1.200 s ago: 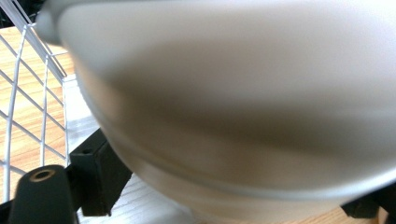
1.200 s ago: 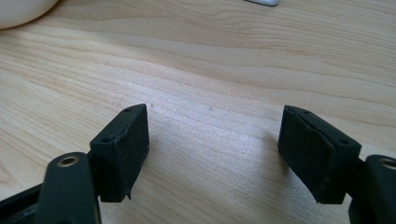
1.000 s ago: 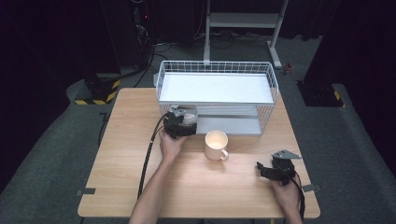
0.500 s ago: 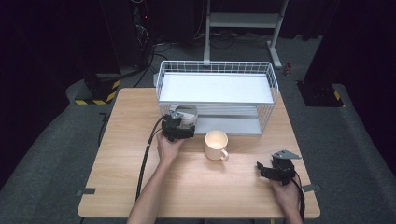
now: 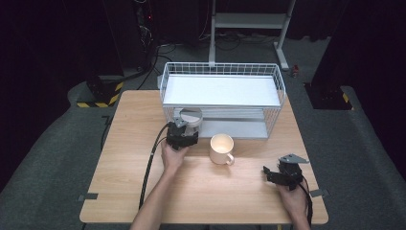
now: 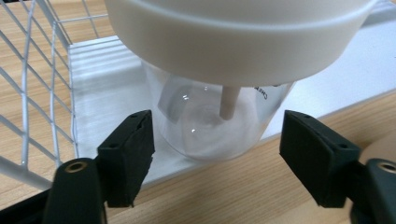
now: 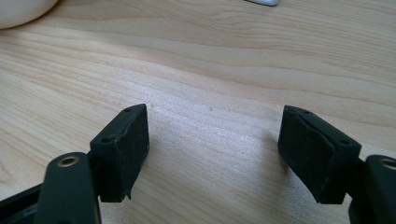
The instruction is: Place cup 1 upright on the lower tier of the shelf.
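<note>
Dark floor and black equipment surround a light wooden desk; at its far edge stands a white wire basket with a flat white shelf inside.

Work item: a clear glass jar with a broad white lid. In the high view it stands upright at the basket's front left corner, on or just at the lip of the lower shelf; that view is too coarse to say which. A cream mug stands on the desk just to the right of my left hand, handle toward me.

Left hand-held gripper: positioned directly in front of the jar. In the left gripper view the jar body sits between my two black jaws, long axis vertical, lid overhanging above them. The jaws have just been closing around the jar. The left pad appears to lie at or very near the glass, while the right pad stands apart from it, so the grip is not yet made.

Right hand-held gripper: resting low near the desk's right front corner, jaws apart, with bare wood between them, well apart from jar and mug.

Governing relation: the jar lies straight ahead of the left hand-held gripper, off-centre toward its left jaw. The left hand is the nearer by far.
</note>
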Tool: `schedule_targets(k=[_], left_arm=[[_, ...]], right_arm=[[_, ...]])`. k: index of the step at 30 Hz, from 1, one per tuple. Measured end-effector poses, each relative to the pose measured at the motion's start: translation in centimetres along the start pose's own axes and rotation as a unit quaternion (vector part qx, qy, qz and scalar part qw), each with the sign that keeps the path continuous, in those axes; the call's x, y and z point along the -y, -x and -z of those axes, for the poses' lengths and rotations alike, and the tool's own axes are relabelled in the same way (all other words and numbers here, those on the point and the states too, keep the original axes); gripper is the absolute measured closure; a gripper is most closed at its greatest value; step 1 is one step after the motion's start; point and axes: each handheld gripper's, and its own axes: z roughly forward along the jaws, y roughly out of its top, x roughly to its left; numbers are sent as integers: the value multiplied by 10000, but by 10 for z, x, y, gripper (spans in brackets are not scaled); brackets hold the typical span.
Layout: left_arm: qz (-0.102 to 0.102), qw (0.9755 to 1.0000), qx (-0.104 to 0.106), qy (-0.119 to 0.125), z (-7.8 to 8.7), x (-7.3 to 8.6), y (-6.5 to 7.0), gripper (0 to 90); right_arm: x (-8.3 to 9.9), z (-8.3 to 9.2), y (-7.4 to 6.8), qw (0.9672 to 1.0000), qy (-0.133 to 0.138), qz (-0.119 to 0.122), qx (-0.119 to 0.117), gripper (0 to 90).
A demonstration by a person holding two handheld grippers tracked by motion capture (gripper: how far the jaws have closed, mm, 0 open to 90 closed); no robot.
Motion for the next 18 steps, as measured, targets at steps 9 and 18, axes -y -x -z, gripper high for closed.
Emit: schedule_targets(k=[9, 18], left_arm=[[86, 9999, -79, 48, -7, -2, 1, 332], [149, 9997, -181, -107, -20, -4, -3, 349]], right_arm=[[0, 0, 0, 10000, 0, 0, 0, 252], [0, 0, 0, 10000, 2, 6, 0, 252]])
